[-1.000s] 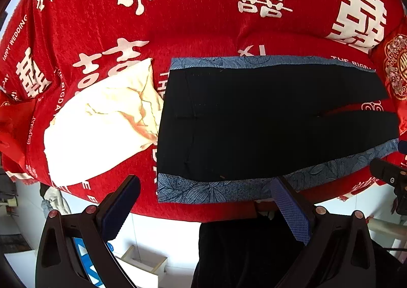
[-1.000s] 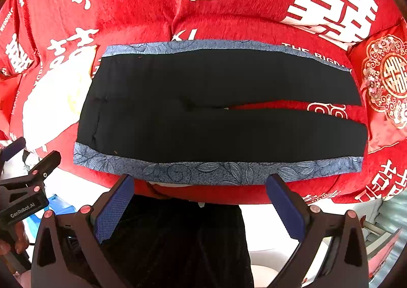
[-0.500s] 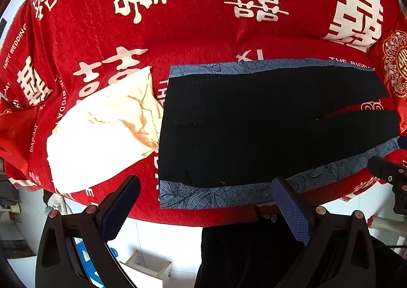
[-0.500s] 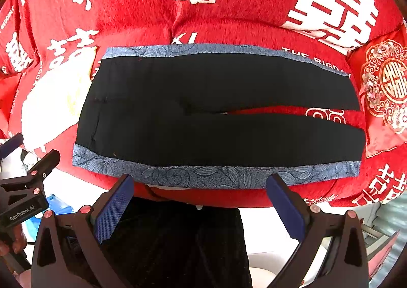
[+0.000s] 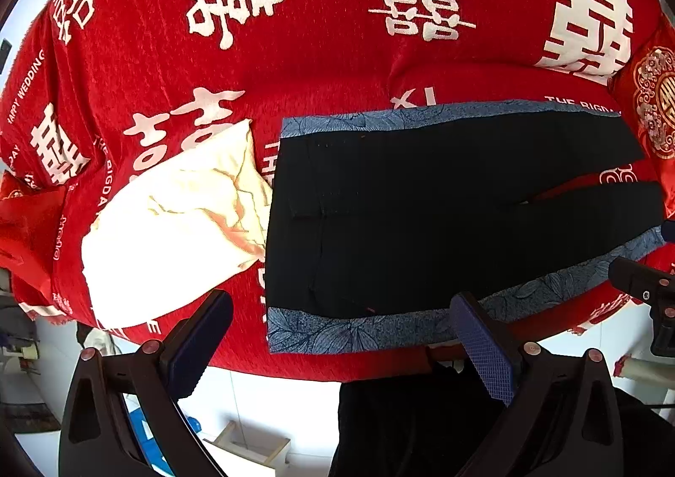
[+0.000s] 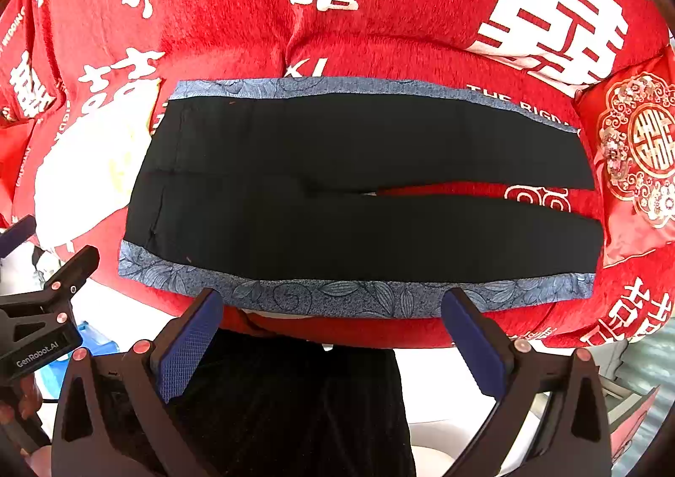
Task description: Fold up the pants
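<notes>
**A:** ok so from where I'm standing, what's on the far left?

**B:** a cream cloth (image 5: 177,224), crumpled, lying on the red cover (image 5: 320,55) with the big white wedding characters. Its right edge sits just beside the waistband end of the pants (image 5: 422,215), can't tell if it tucks under.

**A:** and the pants themselves?

**B:** black, laid flat with the waist to the left and the two legs running off to the right, blue leaf-print strips along the far and near edges. The legs split apart toward the right so a wedge of red shows between them. Near strip lies close to the front edge of the cover.

**A:** claws?

**B:** left claw (image 5: 337,346) hangs just in front of the near strip by the waist end, spread wide, nothing in it. Right claw (image 6: 333,342) is further right along the same strip, also gaping and empty.

**A:** far right?

**B:** a red cushion (image 6: 637,152) with a gold round emblem, right by the leg ends.
</notes>
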Available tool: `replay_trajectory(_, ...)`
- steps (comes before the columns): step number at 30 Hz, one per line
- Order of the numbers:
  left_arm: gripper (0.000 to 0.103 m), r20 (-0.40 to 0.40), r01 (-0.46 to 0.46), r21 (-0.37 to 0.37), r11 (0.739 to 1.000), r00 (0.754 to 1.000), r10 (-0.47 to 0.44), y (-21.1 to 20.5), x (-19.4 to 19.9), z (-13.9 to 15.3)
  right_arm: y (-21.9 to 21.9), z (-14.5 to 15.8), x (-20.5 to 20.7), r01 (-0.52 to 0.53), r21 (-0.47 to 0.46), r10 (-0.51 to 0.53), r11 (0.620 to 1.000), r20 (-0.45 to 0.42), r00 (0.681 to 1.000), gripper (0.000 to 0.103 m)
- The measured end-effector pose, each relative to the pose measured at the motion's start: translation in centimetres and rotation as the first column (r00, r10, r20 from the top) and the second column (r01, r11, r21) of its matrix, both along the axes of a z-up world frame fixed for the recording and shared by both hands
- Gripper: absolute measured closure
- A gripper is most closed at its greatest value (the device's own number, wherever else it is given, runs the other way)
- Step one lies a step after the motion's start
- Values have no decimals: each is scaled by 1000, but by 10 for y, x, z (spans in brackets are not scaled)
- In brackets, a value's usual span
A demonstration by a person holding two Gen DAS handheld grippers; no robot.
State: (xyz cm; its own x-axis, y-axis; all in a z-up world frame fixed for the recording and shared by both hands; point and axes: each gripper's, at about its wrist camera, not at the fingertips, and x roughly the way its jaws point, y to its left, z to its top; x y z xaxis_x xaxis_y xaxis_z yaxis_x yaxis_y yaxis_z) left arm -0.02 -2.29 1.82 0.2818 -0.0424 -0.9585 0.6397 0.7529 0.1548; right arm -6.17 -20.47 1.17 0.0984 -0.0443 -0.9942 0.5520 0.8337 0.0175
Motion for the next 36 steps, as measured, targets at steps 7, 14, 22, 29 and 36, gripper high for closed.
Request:
replay_trajectory(7,0,7,2,1,1000,1000,-2,-3,1,1,-4,1,2,0,0,0,1000,0,1000,0)
replay_trajectory(14,0,7,2,6,1000,1000,-2,-5,3,1,-6,-1,4,1,5,-1,1000,-1,1000,0)
replay_trajectory(22,0,6,-8,15,1000,1000,8,-8,6,0,-11,-3,5,0,11,0,1000,-1,1000,0)
replay_trajectory(29,0,5,-8,31,999,1000,8,-15,5,-2,-17,-6,3,-4,24,4,1000,-1,1000,0)
replay_trajectory(36,0,5,-14,43,999,1000,14,-24,-3,2,-27,-5,-2,-18,36,17,999,14,1000,0)
